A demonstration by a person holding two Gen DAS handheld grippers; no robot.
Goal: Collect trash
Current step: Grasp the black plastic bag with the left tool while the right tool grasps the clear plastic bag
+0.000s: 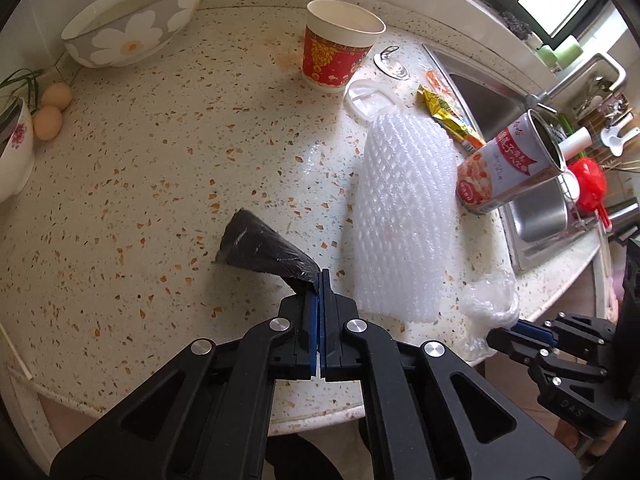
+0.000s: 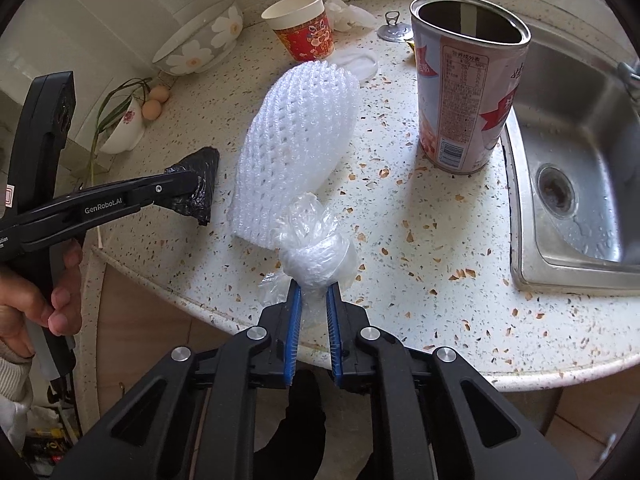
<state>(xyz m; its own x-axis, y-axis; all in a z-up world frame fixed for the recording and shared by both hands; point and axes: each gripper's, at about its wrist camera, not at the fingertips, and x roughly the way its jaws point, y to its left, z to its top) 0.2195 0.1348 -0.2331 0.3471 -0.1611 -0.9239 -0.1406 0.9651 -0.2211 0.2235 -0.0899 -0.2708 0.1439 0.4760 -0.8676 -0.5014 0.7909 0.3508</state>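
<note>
- Left gripper [image 1: 320, 280] points steeply down at the worktop [image 1: 160, 200], jaws pressed together, pinching a corner of the black plastic bag [image 1: 260, 248]; the rest of the bag trails off toward the speckled surface.
- Right gripper [image 2: 314, 284] is angled down at the worktop's front edge, jaws clamped on the crumpled clear plastic bag [image 2: 316, 248], which bulges out ahead of the blue pads.
- In the right wrist view, a hand [image 2: 36, 292] wraps the left tool's handle at the left edge, fingers curled round it.
- The white foam net sleeve [image 2: 296, 136] lies flat between the two bags, just touching the clear one.
- Beyond: an open tin can [image 2: 464, 92] upright beside the sink [image 2: 580, 160], a red paper cup [image 2: 304, 28], a daisy-pattern bowl [image 2: 200, 40], two eggs [image 1: 52, 112].
</note>
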